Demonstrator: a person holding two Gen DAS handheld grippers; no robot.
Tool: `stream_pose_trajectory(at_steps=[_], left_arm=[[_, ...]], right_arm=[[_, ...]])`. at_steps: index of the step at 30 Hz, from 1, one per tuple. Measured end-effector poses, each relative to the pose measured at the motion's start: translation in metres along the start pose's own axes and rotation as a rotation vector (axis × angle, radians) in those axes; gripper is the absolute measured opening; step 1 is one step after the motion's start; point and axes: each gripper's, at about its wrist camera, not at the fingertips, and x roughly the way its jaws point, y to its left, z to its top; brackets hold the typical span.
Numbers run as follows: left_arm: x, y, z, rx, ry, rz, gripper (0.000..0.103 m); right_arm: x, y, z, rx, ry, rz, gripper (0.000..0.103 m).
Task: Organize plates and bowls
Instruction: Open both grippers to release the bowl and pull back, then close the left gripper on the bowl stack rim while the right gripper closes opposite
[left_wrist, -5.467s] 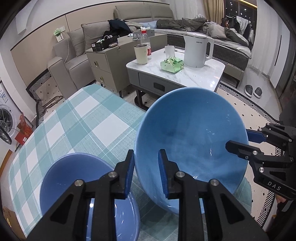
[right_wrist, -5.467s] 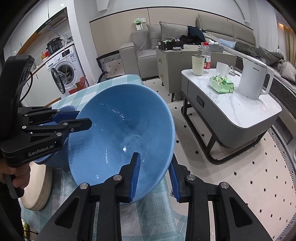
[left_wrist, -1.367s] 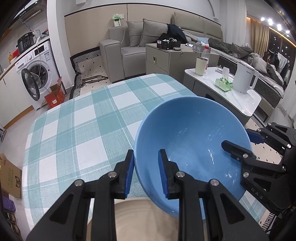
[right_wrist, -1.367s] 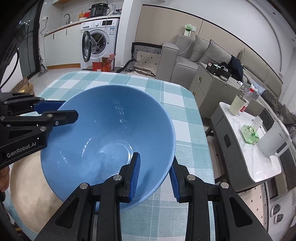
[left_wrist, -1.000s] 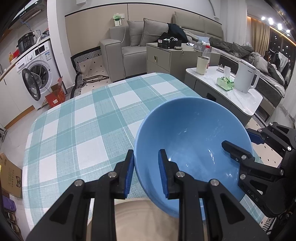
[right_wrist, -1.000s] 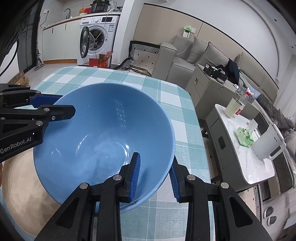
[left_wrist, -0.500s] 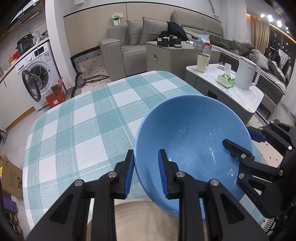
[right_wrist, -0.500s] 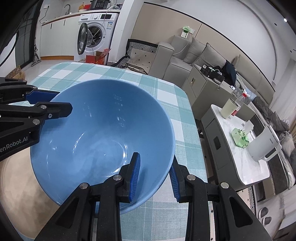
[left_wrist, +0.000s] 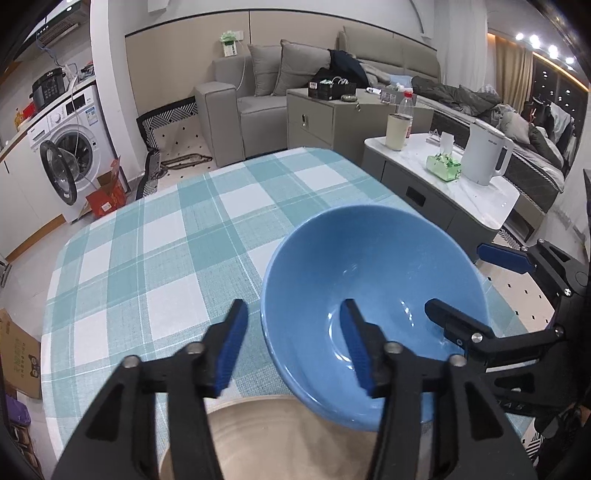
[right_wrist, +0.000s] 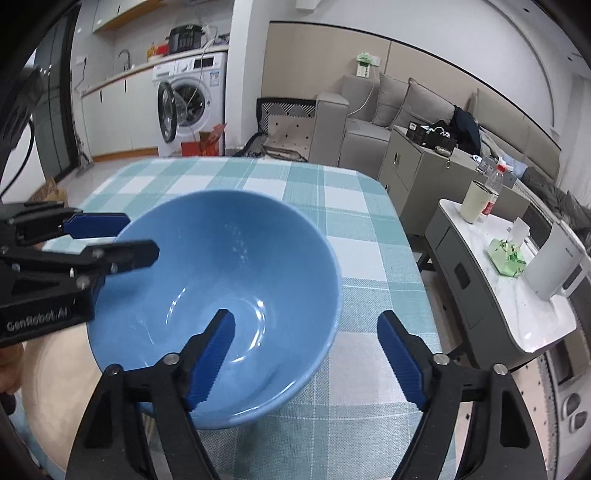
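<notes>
A large blue bowl (left_wrist: 373, 280) (right_wrist: 207, 280) rests partly on a beige plate (left_wrist: 258, 435) (right_wrist: 44, 369) at the near edge of the checked table (left_wrist: 147, 258). My left gripper (left_wrist: 293, 310) (right_wrist: 142, 236) straddles the bowl's left rim. Its jaws are opening and the pads stand off the rim. My right gripper (right_wrist: 304, 319) (left_wrist: 456, 277) straddles the opposite rim, one finger inside the bowl and one outside. Its jaws are also opening, wide apart and clear of the rim.
A low marble-topped side table (right_wrist: 509, 295) with a white kettle (left_wrist: 484, 155), a cup and a green tissue pack stands right of the table. A washing machine (left_wrist: 70, 155), a grey sofa (left_wrist: 258, 92) and a cabinet lie beyond. The table's right edge is close to the bowl.
Both grippers were shut on the bowl's rim and have spread apart, letting it go. The bowl has settled lower onto the plate.
</notes>
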Motion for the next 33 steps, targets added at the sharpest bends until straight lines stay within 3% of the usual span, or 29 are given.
stream_pose_trajectory(at_steps=[7,9,10,11,19,24,33], left_arm=[[-0.012,-0.003,0.002,-0.001,-0.024,0.005,0.058],[-0.013,-0.002,0.001,-0.015,-0.028,0.013,0.070],[-0.015,-0.001,0.000,-0.025,-0.038,0.020,0.087],[-0.018,0.000,-0.001,-0.033,-0.058,0.028,0.094],[-0.027,0.006,-0.008,-0.062,-0.099,0.037,0.099],[-0.028,0.006,-0.013,-0.062,-0.100,0.055,0.100],[-0.027,0.004,-0.026,-0.093,-0.084,0.057,0.100]], right_arm=[[-0.017,-0.019,-0.004,0.060,-0.038,0.063,0.097],[-0.021,-0.021,-0.008,0.055,-0.044,0.048,0.099],[-0.023,-0.022,-0.010,0.056,-0.045,0.044,0.100],[-0.024,-0.023,-0.013,0.061,-0.043,0.046,0.101],[-0.033,-0.031,-0.023,0.046,-0.024,0.080,0.102],[-0.046,-0.033,-0.017,0.042,-0.041,0.139,0.102],[-0.039,-0.043,-0.020,0.081,-0.026,0.153,0.102]])
